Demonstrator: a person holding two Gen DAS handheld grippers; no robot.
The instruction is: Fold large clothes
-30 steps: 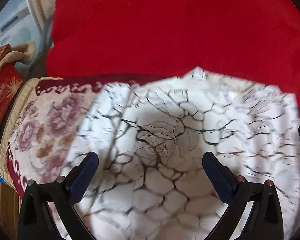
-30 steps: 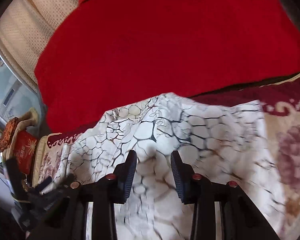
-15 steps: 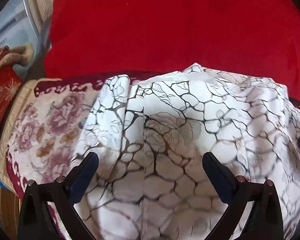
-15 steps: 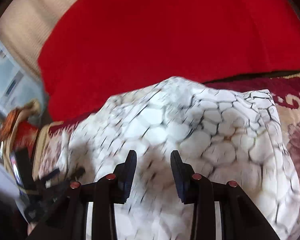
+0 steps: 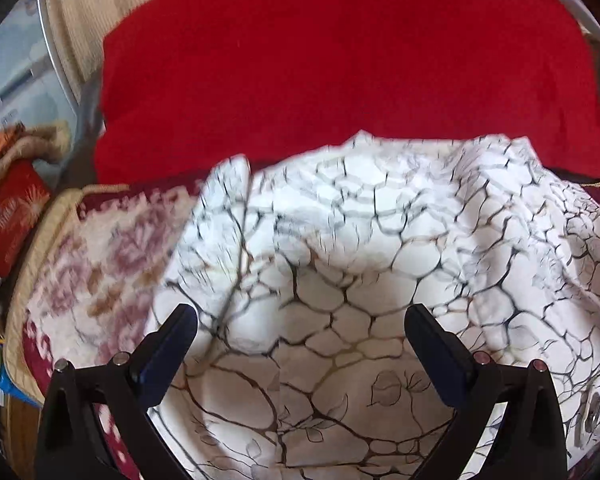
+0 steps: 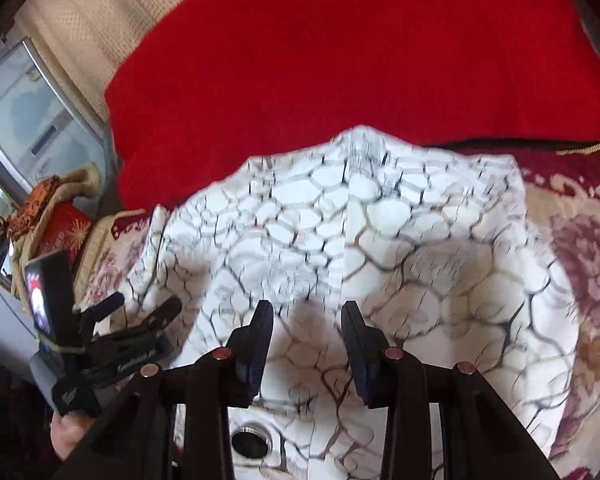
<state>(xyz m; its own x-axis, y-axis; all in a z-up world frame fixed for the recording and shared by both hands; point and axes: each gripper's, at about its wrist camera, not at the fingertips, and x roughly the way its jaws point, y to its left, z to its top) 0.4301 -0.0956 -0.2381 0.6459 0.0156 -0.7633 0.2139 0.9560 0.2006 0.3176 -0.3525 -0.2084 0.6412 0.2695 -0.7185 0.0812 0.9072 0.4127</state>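
Garment (image 5: 380, 248): we identify a large white cloth printed with a dark, crackle-like vein pattern. It lies bunched on a floral blanket (image 5: 100, 264), ahead of and beneath both sets of fingers. In the left wrist view its folds rise into a mound between and beyond the fingers. In the right wrist view the same garment (image 6: 380, 240) spreads ahead of the fingers, and a dark round button (image 6: 250, 444) sits on its near edge, just behind the left-hand finger.

We see the left gripper (image 5: 300, 344) with its fingers spread wide. The cloth lies between them, but neither pad presses on it. From the right wrist view this gripper (image 6: 136, 312) appears well to the left of the fingers, at the garment's left edge.

We see the right gripper (image 6: 306, 344) with its fingers partly closed and a clear gap between them. The cloth lies below that gap; we cannot tell whether any fabric is caught.

Beyond the garment, past the fingertips, we note a red cover (image 5: 340, 72) over the far surface. A red box (image 5: 10, 216) stands far to the left of the fingers.
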